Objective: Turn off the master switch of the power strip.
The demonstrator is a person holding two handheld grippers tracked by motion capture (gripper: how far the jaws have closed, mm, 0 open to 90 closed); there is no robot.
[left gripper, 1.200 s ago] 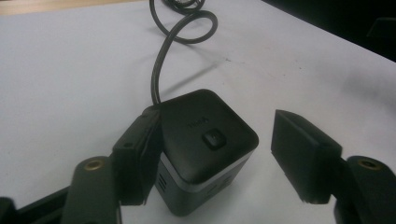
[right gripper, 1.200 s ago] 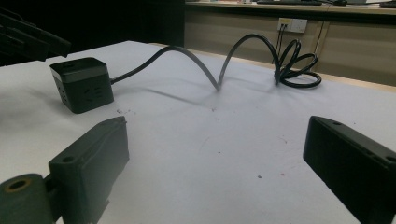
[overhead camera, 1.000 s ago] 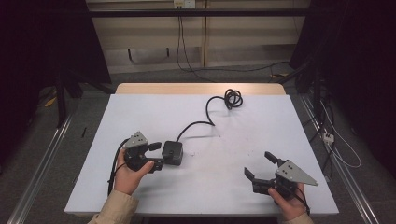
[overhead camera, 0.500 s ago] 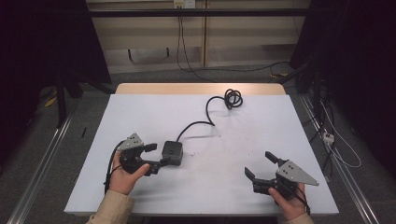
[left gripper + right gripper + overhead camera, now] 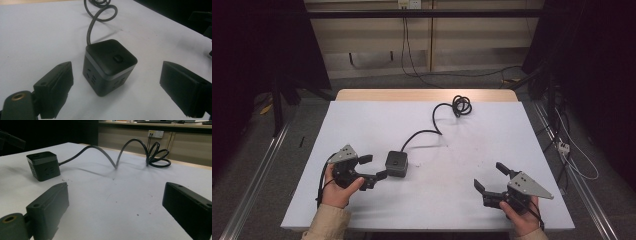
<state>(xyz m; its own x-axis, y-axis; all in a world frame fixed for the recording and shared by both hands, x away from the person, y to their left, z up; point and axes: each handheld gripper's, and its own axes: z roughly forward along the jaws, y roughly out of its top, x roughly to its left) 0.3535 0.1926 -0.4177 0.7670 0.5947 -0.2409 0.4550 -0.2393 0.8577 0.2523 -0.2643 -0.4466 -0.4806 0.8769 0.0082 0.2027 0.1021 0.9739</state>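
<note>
A black cube power socket (image 5: 396,163) sits left of the table's middle, and its black cable (image 5: 434,120) runs back to a coil (image 5: 461,105) near the far edge. My left gripper (image 5: 374,167) is open just left of the cube. In the left gripper view the cube (image 5: 110,66) stands a little ahead of the left gripper (image 5: 116,72), between the lines of its two spread jaws and touching neither. My right gripper (image 5: 489,176) rests open at the front right with nothing in it. The right gripper view has the cube (image 5: 43,165) far left and the arching cable (image 5: 130,147) beyond the right gripper (image 5: 115,195).
The white table top (image 5: 472,150) spreads between the two grippers. Metal rails (image 5: 257,175) run along both sides of the table. A wall socket (image 5: 155,133) and loose cables (image 5: 412,60) lie behind the far edge.
My left gripper has drawn back a little to the left and toward the person, away from the cube. The cube and the right gripper have stayed put.
</note>
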